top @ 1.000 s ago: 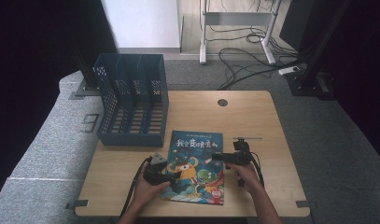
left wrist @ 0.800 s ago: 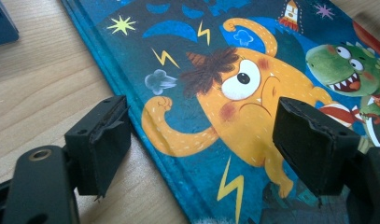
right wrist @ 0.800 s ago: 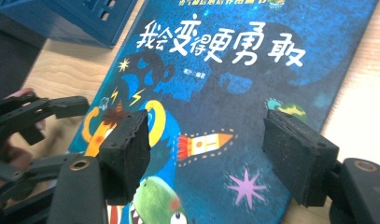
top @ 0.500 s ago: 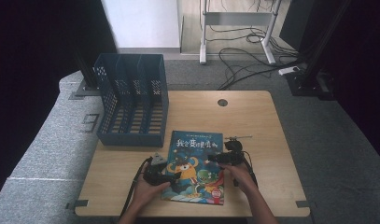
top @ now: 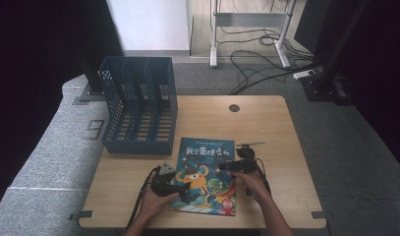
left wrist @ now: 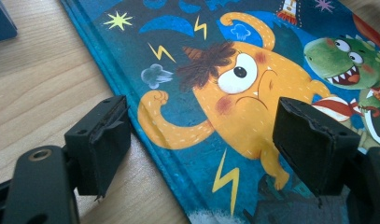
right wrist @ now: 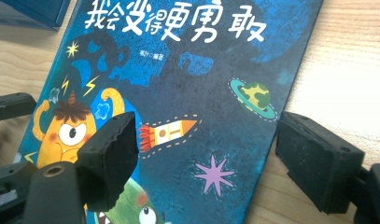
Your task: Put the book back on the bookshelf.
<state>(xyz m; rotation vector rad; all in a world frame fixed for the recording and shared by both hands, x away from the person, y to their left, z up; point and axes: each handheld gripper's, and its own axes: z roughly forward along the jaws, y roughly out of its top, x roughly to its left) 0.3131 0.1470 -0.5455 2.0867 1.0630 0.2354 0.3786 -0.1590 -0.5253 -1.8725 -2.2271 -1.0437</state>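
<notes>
- My left gripper [top: 180, 186] is black, with a grey three-cornered plate on top and a dark cable trailing back.
- My right gripper [top: 226, 166] is black too.
- My jaws carry blocky black pads [left wrist: 102, 140].

Book [left wrist: 253, 93] cut by frame edges — lower cover (title too) unseen

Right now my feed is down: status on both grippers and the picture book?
Left gripper open, jaws astride the blue picture book's left edge. Right gripper open, astride its right edge. Book flat on wooden table. Blue file rack stands apart.
</notes>
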